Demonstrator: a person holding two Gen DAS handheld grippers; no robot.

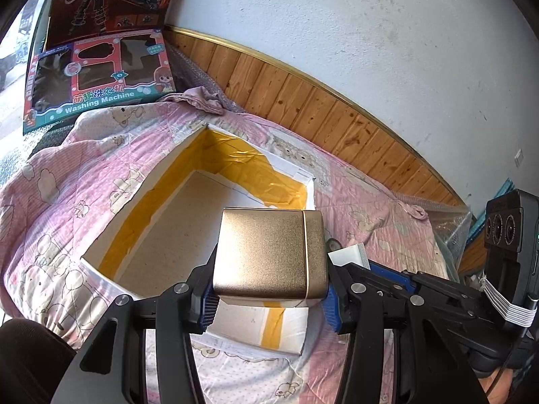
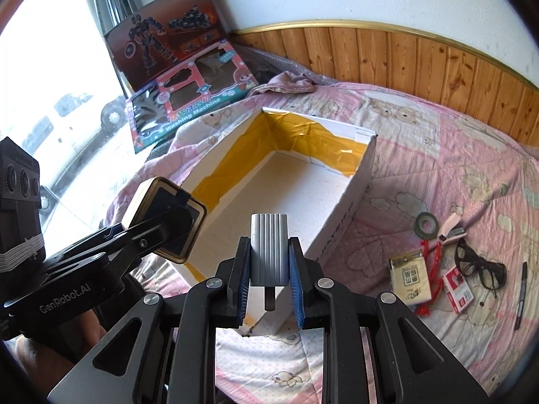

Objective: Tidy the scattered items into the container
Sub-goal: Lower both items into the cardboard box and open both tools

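Between the left hand-held gripper's (image 1: 269, 289) fingers, gold case (image 1: 269, 252).

White box (image 1: 111, 271), yellow-taped inside, lies open on the quilt — gold case (image 1: 269, 252) and grey charger (image 2: 268, 249) held above its near end.

a pink quilt printed with cartoon bears (image 2: 438, 155) covers the bed. at its far left corner a teal-and-pink "washing machine" toy box (image 1: 97, 77) leans beneath a dark robot-figure toy box (image 1: 111, 0). honey-coloured wooden wall panelling (image 2: 421, 57) lines the far edge below a white plaster wall (image 1: 353, 27).
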